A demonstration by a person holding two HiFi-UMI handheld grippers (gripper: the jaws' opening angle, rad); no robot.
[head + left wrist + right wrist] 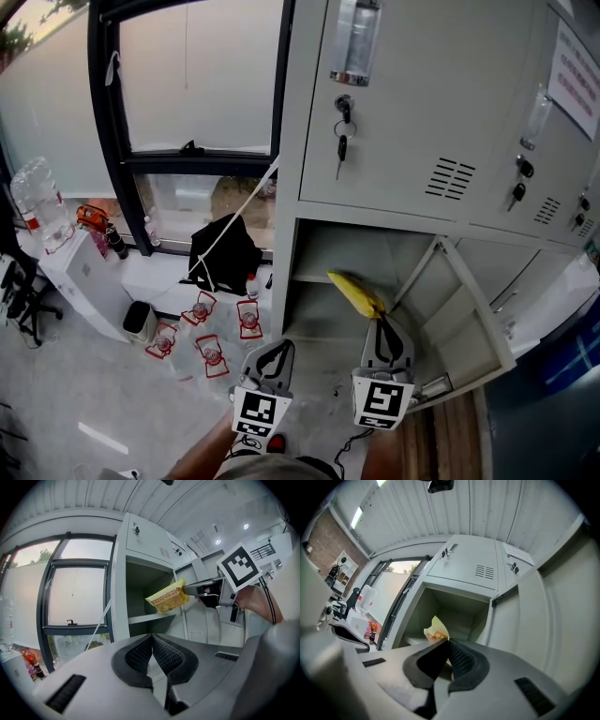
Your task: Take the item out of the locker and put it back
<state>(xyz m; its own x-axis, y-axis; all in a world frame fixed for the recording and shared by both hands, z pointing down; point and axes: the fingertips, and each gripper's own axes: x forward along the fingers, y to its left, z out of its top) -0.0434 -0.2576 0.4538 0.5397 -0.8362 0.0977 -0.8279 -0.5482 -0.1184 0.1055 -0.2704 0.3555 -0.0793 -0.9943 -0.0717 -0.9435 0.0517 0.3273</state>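
Snack packet at the locker's mouth: my right gripper (379, 323) has its jaws clamped on one edge of the yellow packet (354, 292), which sticks out ahead of the tips in the air just outside the open compartment (349, 251), over its inner shelf (317, 277) and resting on nothing. Gripping the edge leaves the packet's body free to go through the opening first. My left gripper (277, 349) hangs beside it with its jaws together on nothing, kept low and to the side, in my judgement so it stays off the right one's path. The swung-out door (467, 323) stands close on the right, and the shelf lip crosses the opening below; those are what the packet could catch on. Keys (342, 146) dangle from the shut door above. Left of the locker, a black bag (225, 255) slumps under the window and a big water bottle (37, 202) stands well apart.
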